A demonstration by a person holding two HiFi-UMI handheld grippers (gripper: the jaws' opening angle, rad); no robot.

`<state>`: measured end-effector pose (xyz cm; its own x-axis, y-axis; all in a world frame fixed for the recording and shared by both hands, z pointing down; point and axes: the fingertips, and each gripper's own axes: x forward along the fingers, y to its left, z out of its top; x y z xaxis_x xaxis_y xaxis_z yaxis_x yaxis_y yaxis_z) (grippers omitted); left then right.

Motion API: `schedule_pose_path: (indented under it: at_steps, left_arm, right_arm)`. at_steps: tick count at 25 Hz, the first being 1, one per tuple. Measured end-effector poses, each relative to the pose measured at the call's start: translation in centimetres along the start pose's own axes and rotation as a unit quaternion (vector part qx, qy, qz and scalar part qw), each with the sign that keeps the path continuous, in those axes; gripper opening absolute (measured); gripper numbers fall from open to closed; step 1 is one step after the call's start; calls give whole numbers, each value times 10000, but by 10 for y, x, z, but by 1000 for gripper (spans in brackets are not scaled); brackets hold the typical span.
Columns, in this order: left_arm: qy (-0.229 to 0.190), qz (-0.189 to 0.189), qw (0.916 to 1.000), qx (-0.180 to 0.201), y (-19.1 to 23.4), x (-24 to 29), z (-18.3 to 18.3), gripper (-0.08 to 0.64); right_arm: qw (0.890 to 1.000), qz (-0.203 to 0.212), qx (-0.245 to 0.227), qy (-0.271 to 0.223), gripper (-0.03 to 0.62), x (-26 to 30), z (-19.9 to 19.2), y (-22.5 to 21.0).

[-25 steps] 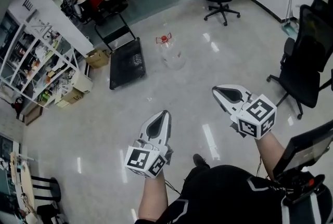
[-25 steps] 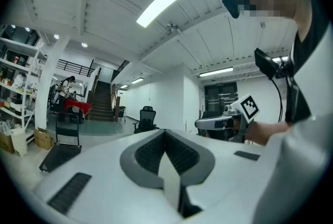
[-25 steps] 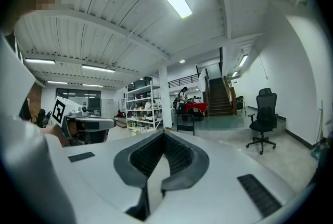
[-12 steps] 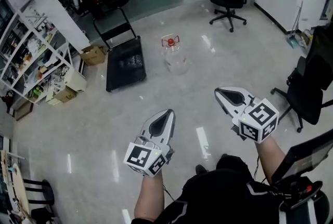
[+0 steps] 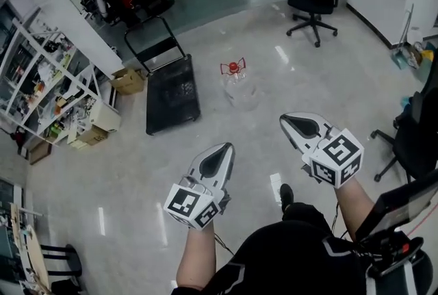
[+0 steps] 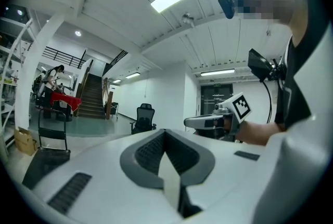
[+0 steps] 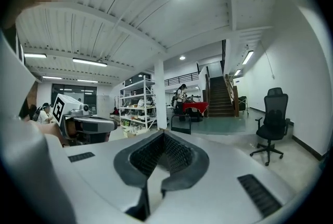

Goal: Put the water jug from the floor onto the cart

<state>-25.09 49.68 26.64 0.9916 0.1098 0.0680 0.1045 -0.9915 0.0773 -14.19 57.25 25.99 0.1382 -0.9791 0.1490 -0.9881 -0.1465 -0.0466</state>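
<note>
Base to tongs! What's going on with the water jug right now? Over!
Left tongs and right tongs shut, empty. Water jug on the floor ahead, beside the cart, untouched. Nothing in the way. Over.

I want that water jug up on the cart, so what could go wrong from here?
The water jug is clear and rounded, with only a small red handle on top; a grip there may slip or let it swing. Both the left tongs and right tongs are shut, so they must open first. The floor looks glossy; the cart might shift under the load.
</note>
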Motion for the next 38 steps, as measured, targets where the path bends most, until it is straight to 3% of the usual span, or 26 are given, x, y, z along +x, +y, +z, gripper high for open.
schedule_pose_path:
  at_steps: [4,9,12,16,20,24,33,38]
  left_arm:
    - [-218,-92,9993,-275,44,67,18,-5]
    - [-554,100,9982,-219,87,127,44,-5]
    - [-507,211,9981,-280,115,159,51,-5]
    - [-660,525,9943,-646,168,187,54,-5]
    - [-319,489,9976,-369,217,221,40,-5]
    - [-311,407,9974,-504,279,254,31,-5]
    - [-275,379,9984,-320,420,308,41,-5]
    - [-250,299,9980,-498,464,344,47,-5]
  right_arm:
    - [9999,152,-20,-54,2,48,17,-65]
    - [9992,357,-148,-64,2,95,33,-133]
    - [9993,365,37,-70,2,125,37,-171]
    - [9988,463,146,-25,2,167,34,-200]
    - [9987,481,160,67,2,219,30,-224]
    - [9990,418,50,161,2,276,35,-247]
    - [9995,45,47,302,2,404,55,-305]
    - [9997,22,-11,228,3,460,65,-339]
